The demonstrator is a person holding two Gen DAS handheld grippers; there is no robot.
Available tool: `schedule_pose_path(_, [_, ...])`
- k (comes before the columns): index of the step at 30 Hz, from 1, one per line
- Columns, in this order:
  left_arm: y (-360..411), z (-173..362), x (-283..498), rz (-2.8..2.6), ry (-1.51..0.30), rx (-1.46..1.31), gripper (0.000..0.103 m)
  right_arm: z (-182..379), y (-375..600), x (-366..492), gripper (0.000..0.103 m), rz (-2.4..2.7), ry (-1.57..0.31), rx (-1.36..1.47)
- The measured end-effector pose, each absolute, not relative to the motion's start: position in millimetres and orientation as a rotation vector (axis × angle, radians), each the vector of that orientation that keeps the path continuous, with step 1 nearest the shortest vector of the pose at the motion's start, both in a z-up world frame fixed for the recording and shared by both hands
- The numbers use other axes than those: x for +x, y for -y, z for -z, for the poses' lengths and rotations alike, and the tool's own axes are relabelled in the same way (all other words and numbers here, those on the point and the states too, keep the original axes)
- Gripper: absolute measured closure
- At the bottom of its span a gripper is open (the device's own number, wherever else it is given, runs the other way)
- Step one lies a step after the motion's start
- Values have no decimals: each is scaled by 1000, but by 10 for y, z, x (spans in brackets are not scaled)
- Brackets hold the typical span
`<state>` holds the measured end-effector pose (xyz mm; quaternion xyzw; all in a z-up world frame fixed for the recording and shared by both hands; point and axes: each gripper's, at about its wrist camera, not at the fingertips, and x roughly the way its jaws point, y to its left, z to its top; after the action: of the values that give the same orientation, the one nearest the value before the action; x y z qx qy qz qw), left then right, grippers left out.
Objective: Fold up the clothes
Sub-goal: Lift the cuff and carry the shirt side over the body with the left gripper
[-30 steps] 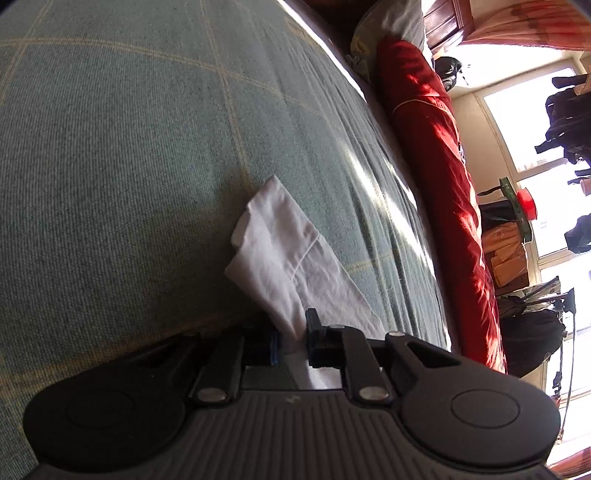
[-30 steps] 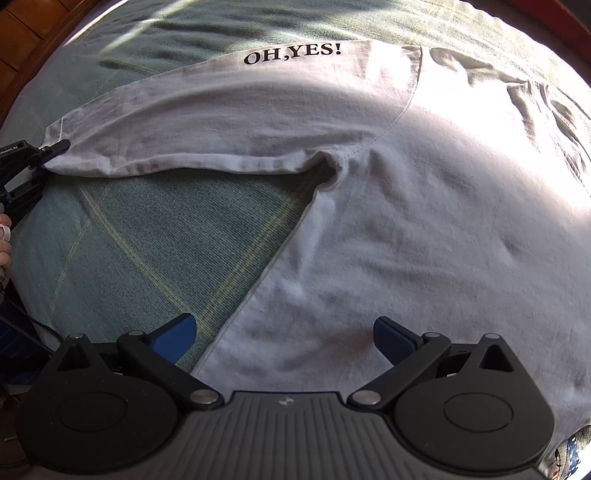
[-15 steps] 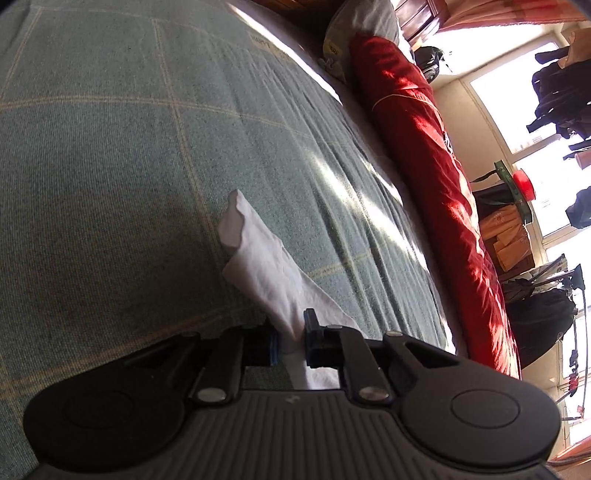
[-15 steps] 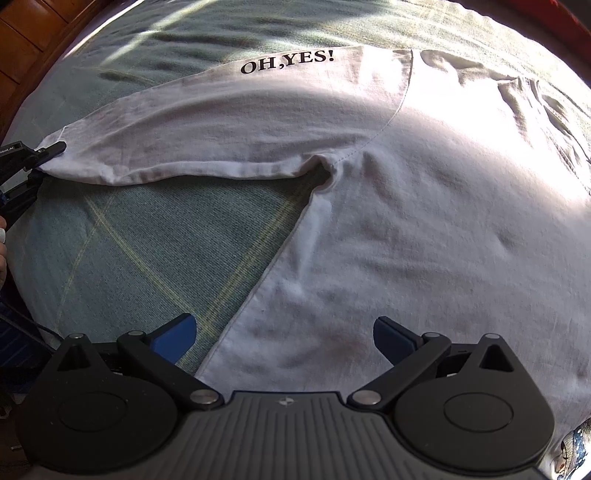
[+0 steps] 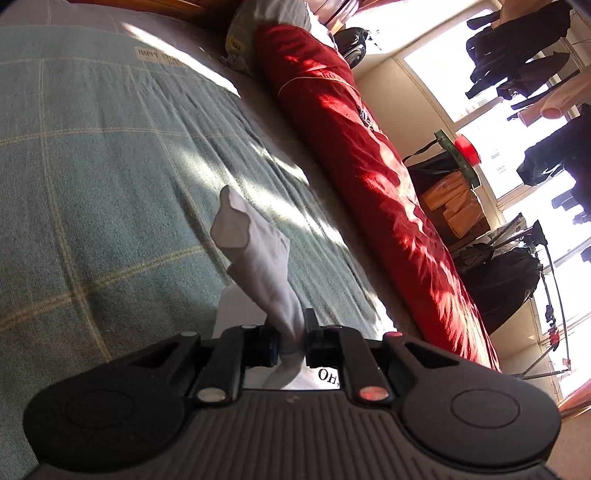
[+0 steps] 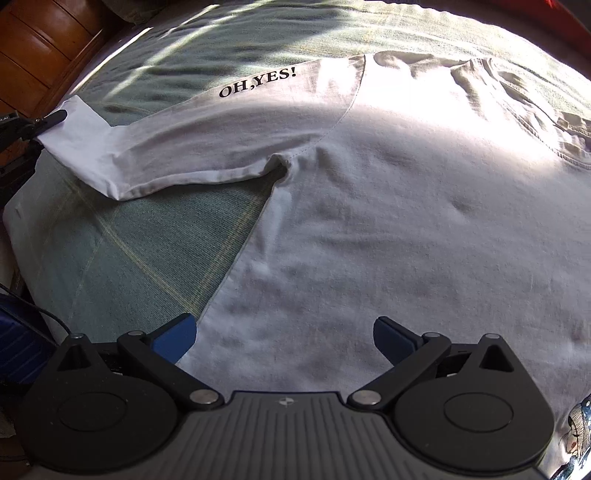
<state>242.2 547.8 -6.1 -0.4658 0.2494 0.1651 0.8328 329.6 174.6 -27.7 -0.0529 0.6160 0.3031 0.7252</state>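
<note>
A white long-sleeved shirt (image 6: 406,221) lies spread on a green checked bedspread (image 6: 140,251), with "OH,YES!" printed on its sleeve (image 6: 207,147). In the left wrist view my left gripper (image 5: 291,343) is shut on the sleeve cuff (image 5: 255,254), which stands up twisted above the bed. The right wrist view shows that same left gripper (image 6: 44,123) at the far left edge, holding the cuff lifted and bent back. My right gripper (image 6: 284,332) stands open over the shirt's lower body near its side hem, with nothing between its blue fingers (image 6: 177,332).
A rolled red quilt (image 5: 369,177) runs along the far side of the bed, with a grey pillow (image 5: 266,22) at its end. Bags and boxes (image 5: 454,206) stand below bright windows. A wooden cabinet (image 6: 40,48) borders the bed; a dark blue object (image 6: 18,343) sits beside it.
My left gripper has lifted the cuff off the bed and carried it inward, so the sleeve end now bends back. The right gripper has stayed open, shifting slightly over the shirt.
</note>
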Motion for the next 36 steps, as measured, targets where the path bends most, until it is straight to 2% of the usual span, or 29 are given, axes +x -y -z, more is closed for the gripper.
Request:
schedule_pose_path(17, [-4091, -346, 3128, -185, -523, -906, 92, 115, -456, 3281, 0, -665, -1285, -88])
schedule_pose_path(27, [-3258, -341, 3506, -92, -555, -871, 92, 48, 284, 3242, 0, -660, -1212, -105])
schedule_pose_path(36, [-2726, -333, 3729, -33, -590, -830, 92, 64, 809, 3220, 0, -603, -1185, -9])
